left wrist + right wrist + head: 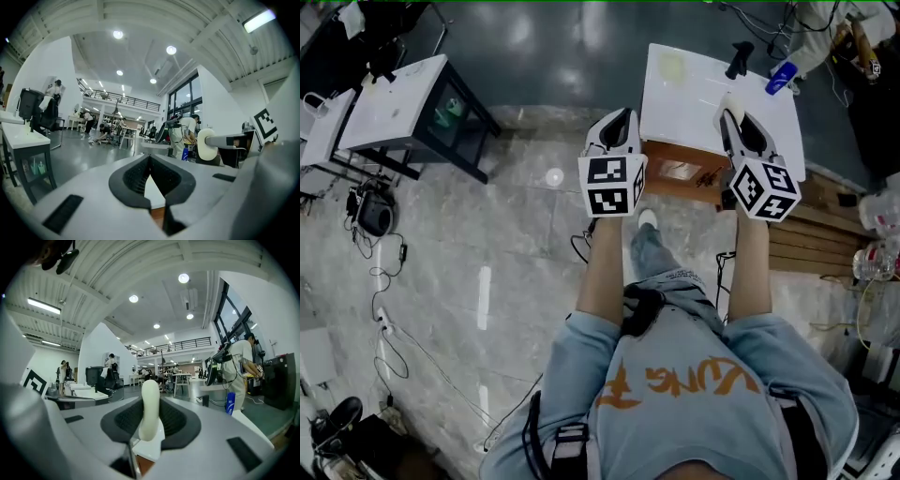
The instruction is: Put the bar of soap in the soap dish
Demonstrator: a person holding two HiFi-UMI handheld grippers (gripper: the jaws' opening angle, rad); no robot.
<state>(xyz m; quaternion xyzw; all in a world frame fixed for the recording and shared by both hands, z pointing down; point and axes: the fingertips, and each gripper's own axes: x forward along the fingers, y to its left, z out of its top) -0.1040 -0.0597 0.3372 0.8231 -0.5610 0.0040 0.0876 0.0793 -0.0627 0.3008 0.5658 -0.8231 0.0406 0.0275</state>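
A person stretches both bare forearms forward side by side, each gripper pointing roughly level, the left gripper [622, 117] with its jaws closed tip to tip on nothing and the right gripper [733, 120] clamping an upright bar of soap [150, 408] between its jaws.

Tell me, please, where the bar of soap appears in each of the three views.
Head view: the bar of soap is at upper right, at the tip of the right gripper, over the white table.
Left gripper view: right of centre.
Right gripper view: centre, upright between the jaws.
Shared landmark: the blue bottle.
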